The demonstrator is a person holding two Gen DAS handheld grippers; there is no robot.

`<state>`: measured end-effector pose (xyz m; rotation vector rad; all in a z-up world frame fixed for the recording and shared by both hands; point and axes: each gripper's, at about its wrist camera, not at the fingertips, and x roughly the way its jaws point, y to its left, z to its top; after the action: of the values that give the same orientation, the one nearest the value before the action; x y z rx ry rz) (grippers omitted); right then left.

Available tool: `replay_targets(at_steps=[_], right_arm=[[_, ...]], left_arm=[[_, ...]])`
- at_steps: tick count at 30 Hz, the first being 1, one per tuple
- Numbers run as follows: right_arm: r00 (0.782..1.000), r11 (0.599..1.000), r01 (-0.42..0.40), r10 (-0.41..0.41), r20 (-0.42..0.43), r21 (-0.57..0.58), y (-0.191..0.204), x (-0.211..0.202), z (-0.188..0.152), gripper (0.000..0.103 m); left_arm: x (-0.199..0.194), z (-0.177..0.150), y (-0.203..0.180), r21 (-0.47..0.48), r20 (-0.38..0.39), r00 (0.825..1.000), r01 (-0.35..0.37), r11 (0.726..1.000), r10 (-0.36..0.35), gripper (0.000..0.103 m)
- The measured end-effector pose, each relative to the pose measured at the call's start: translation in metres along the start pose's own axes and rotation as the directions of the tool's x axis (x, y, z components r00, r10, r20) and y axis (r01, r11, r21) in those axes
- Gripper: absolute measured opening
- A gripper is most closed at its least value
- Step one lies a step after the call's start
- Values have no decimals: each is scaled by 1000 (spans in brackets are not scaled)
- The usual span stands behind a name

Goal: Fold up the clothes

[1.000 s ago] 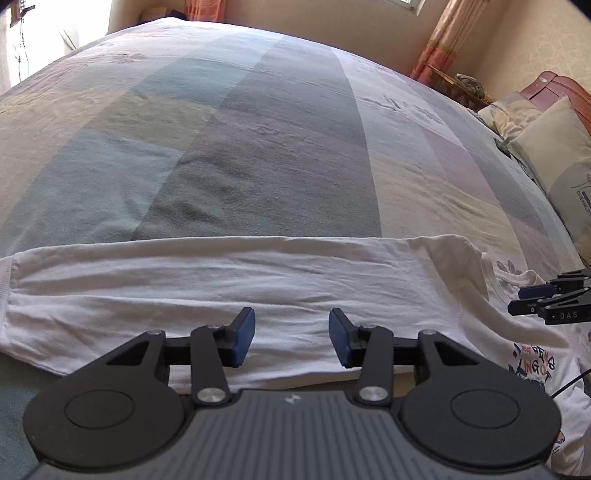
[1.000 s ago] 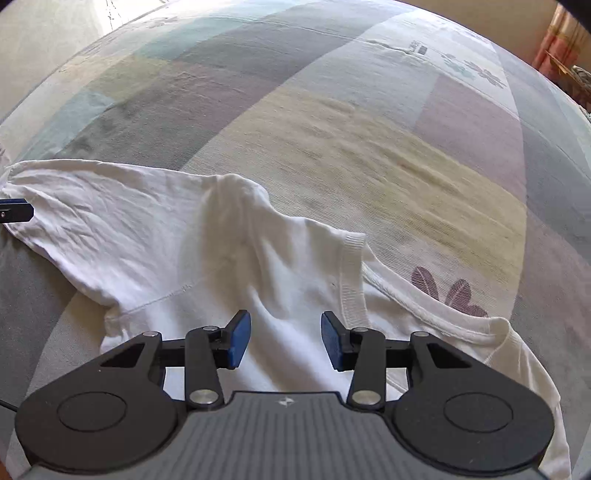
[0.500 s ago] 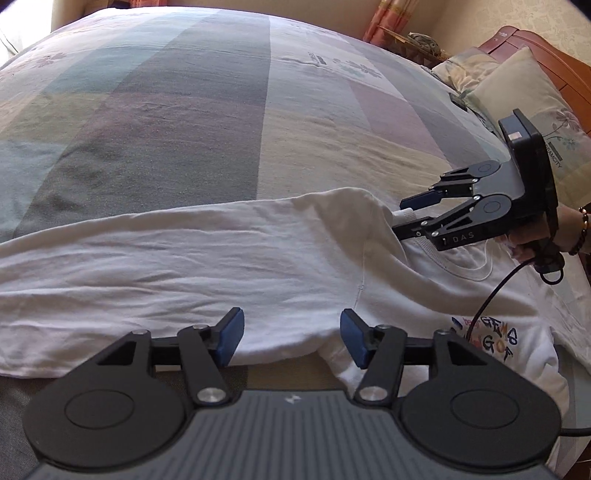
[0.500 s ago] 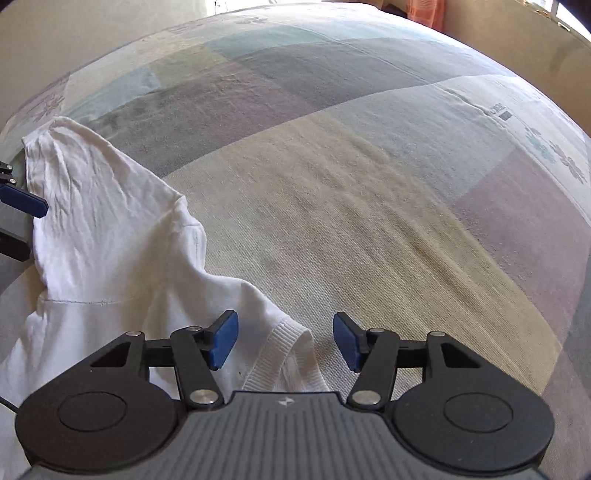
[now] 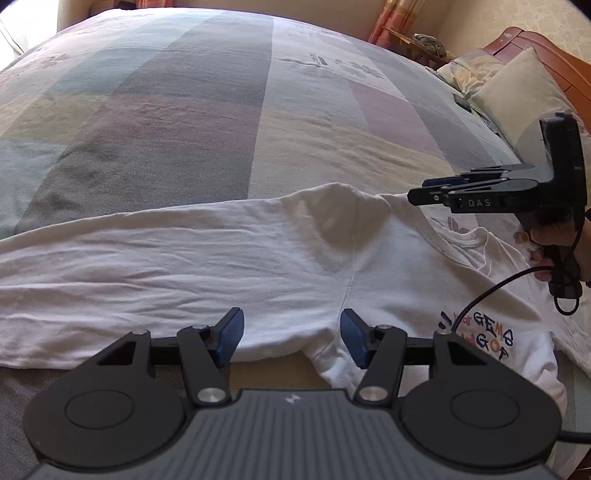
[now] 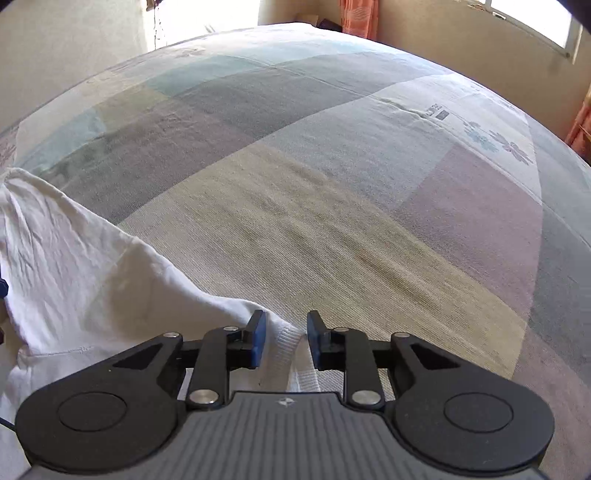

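A white T-shirt [image 5: 192, 258] with a colourful chest print [image 5: 487, 332] lies spread across the bed, its body stretching off to the left. My left gripper [image 5: 291, 332] hovers open over the shirt's near edge by the sleeve seam, with nothing pinched. My right gripper [image 6: 284, 338] is at the ribbed collar [image 6: 290, 341]. Its jaws are closing with the collar's edge between the pads, which have not clamped it. In the left wrist view the right gripper [image 5: 424, 188] shows side-on over the neckline, held by a person's hand [image 5: 546, 236].
The patchwork bedspread [image 6: 332, 221] stretches bare beyond the shirt. Pillows [image 5: 524, 92] and a wooden headboard [image 5: 535, 40] stand at the right. A black cable [image 5: 491, 291] hangs from the right gripper across the print. Orange curtains [image 6: 354, 18] hang at the far wall.
The left view has swung right along the shirt and its jaws stand wider. The right gripper moved from the shoulder to the collar, opened wider, then narrowed around the ribbed edge.
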<state>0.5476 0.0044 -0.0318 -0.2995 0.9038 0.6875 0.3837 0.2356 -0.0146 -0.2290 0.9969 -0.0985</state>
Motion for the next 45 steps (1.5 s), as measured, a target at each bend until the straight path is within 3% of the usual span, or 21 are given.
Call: replay_targets(at_steps=[3, 9, 13, 16, 19, 22, 25, 27, 30, 31, 33, 34, 39, 41, 45], right_arm=[[1000, 997, 3, -5, 23, 73, -5, -42, -25, 47], [983, 985, 158, -151, -103, 65, -32, -103, -107, 48], [961, 948, 245, -210, -182, 202, -71, -128, -158, 49], [966, 928, 244, -208, -151, 282, -88, -143, -176, 49], [975, 940, 220, -204, -90, 259, -98, -141, -175, 49], [984, 972, 176, -172, -38, 156, -107, -122, -159, 49], [994, 996, 79, -74, -80, 51, -121, -92, -139, 51], [990, 995, 89, -93, -106, -44, -124, -76, -133, 52], [991, 996, 7, -19, -134, -89, -131, -68, -129, 54], [990, 996, -25, 13, -139, -82, -131, -69, -129, 51], [988, 995, -66, 55, -147, -74, -132, -71, -129, 15], [988, 995, -64, 53, -148, -76, -130, -72, -129, 6], [996, 999, 49, -49, -78, 0, -147, -77, -121, 5], [988, 989, 141, -138, -63, 48, -156, -75, -119, 4], [990, 967, 144, -138, -41, 210, -169, -93, -119, 19]], left_arm=[[3, 9, -13, 44, -1, 1000, 21, 999, -21, 58], [24, 13, -57, 140, -34, 996, 85, 987, -81, 58], [45, 9, -86, 183, -61, 993, 115, 976, -105, 58], [60, 11, -106, 210, -86, 991, 123, 970, -107, 58], [68, 13, -120, 221, -104, 989, 124, 968, -103, 58], [69, 12, -131, 220, -112, 989, 123, 968, -101, 58], [72, 9, -137, 210, -120, 988, 116, 971, -93, 58], [74, 6, -141, 205, -124, 988, 112, 972, -87, 58], [77, 3, -144, 191, -129, 988, 112, 975, -89, 58], [78, 2, -145, 187, -131, 987, 112, 976, -88, 58], [81, 2, -147, 177, -134, 987, 112, 978, -89, 58], [82, 2, -147, 174, -134, 987, 113, 978, -90, 58], [85, 11, -150, 170, -117, 988, 121, 978, -102, 58], [87, 18, -150, 171, -103, 990, 116, 978, -100, 58], [89, 32, -142, 199, -59, 994, 98, 975, -88, 58]])
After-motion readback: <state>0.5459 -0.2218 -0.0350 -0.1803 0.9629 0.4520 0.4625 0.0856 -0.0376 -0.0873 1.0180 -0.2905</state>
